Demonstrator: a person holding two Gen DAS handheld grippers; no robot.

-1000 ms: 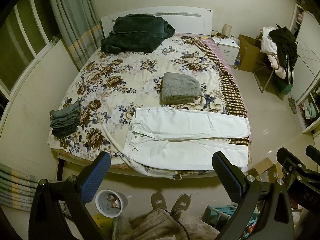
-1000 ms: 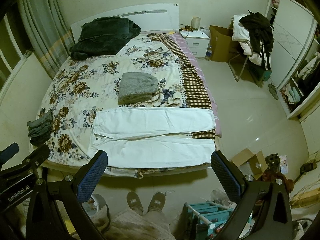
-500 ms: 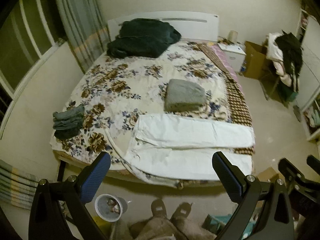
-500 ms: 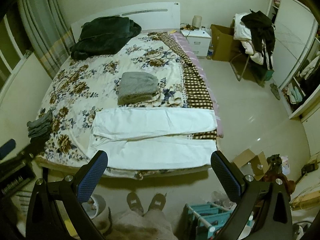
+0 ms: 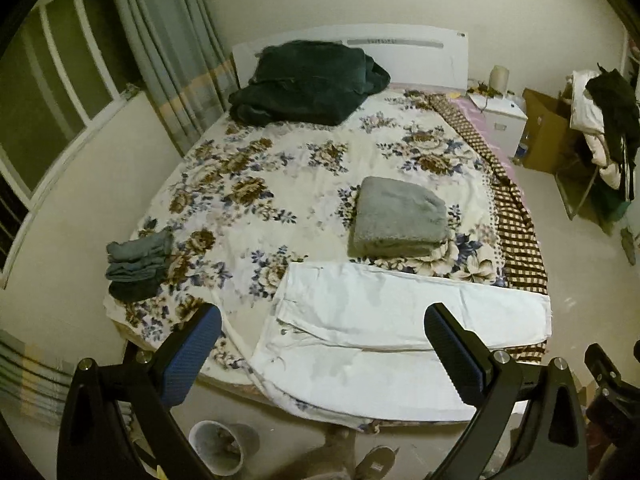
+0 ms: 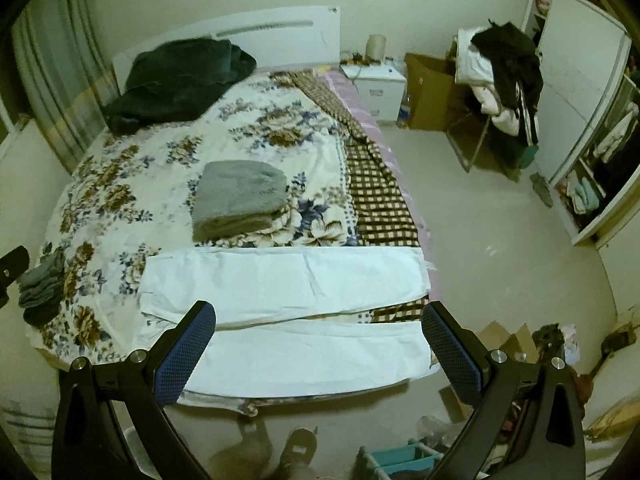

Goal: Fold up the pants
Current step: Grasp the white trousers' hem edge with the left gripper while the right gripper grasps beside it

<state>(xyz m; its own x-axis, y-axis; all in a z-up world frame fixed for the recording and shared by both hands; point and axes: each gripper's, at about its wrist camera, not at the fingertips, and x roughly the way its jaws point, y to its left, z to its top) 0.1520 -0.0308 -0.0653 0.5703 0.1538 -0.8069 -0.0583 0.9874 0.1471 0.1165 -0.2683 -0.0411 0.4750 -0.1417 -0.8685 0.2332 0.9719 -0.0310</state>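
Observation:
White pants (image 5: 384, 332) lie flat across the near edge of the bed (image 5: 304, 168), waist to the left, both legs stretched right. They also show in the right wrist view (image 6: 288, 312). My left gripper (image 5: 324, 356) is open and empty, held above the near edge over the pants. My right gripper (image 6: 320, 352) is open and empty, also above the pants, apart from them.
A folded grey blanket (image 5: 400, 216) lies behind the pants. A stack of folded dark clothes (image 5: 138, 264) sits at the bed's left edge. A dark green blanket (image 5: 308, 80) lies at the headboard. A bucket (image 5: 218, 444) and my feet (image 6: 298, 450) are below.
Both grippers have moved forward toward the bed and pants, which now fill more of each view. Both stay open.

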